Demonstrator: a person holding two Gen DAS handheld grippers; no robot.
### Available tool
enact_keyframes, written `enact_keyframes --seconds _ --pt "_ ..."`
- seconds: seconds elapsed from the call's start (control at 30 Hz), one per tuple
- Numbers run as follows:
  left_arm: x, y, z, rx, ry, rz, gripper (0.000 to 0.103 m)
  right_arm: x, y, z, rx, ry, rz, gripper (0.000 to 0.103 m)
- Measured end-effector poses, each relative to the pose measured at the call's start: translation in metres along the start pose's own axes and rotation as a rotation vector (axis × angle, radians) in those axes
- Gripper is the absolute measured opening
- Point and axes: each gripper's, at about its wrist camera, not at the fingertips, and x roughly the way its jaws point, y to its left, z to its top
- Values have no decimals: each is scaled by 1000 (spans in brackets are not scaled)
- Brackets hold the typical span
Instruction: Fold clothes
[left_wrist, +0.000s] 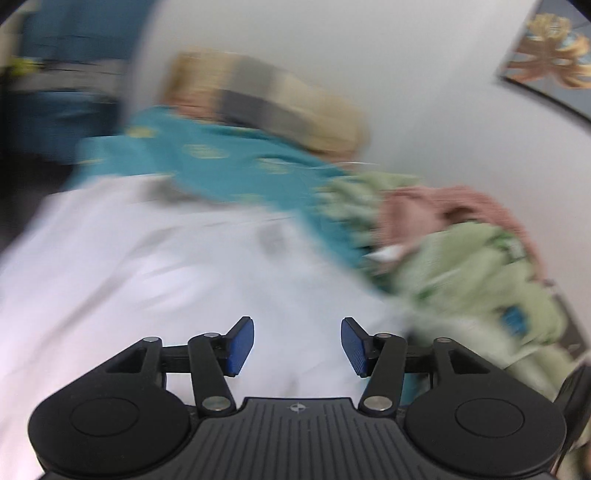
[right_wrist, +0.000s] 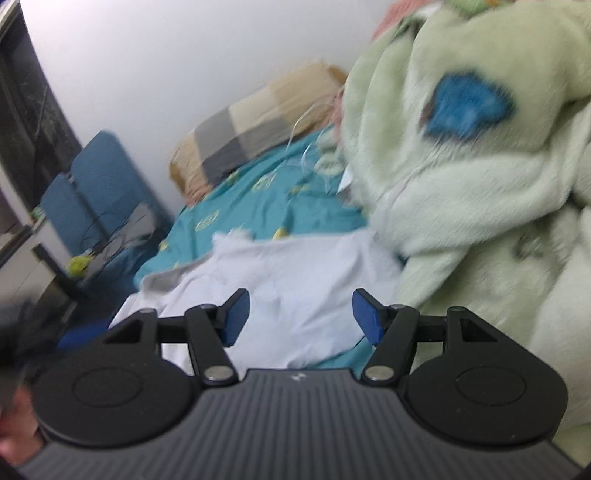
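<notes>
Plainly, in the left wrist view, the left tool (left_wrist: 297, 345) is hanging with its blue pads parted and nothing between them, low over the thin white cotton garment (left_wrist: 177, 266) that is lying spread on the teal printed bedsheet (left_wrist: 221, 166). Motion blur is smearing the fine detail. A fluffy pale green fleece blanket (left_wrist: 469, 266) is heaped to the right.

In the right wrist view, the right tool (right_wrist: 300, 317) is likewise gaping, empty, above the white garment's (right_wrist: 295, 273) near right part, with the green fleece (right_wrist: 461, 184) just beside it. The cloth looks light, limp and prone to sliding on the sheet, so pinching a hem or corner at each side seems wisest. A checked beige-and-grey pillow (right_wrist: 251, 125) is lying far off.
</notes>
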Motion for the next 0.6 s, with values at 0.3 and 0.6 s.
enact_keyframes --seconds 0.3,0.6 --pt "-103 61 -32 -106 -70 170 58 -39 48 -43 -183 307 101 63" --pt "-121 83 -36 -145 -77 77 58 -84 82 -106 -355 749 -30 62"
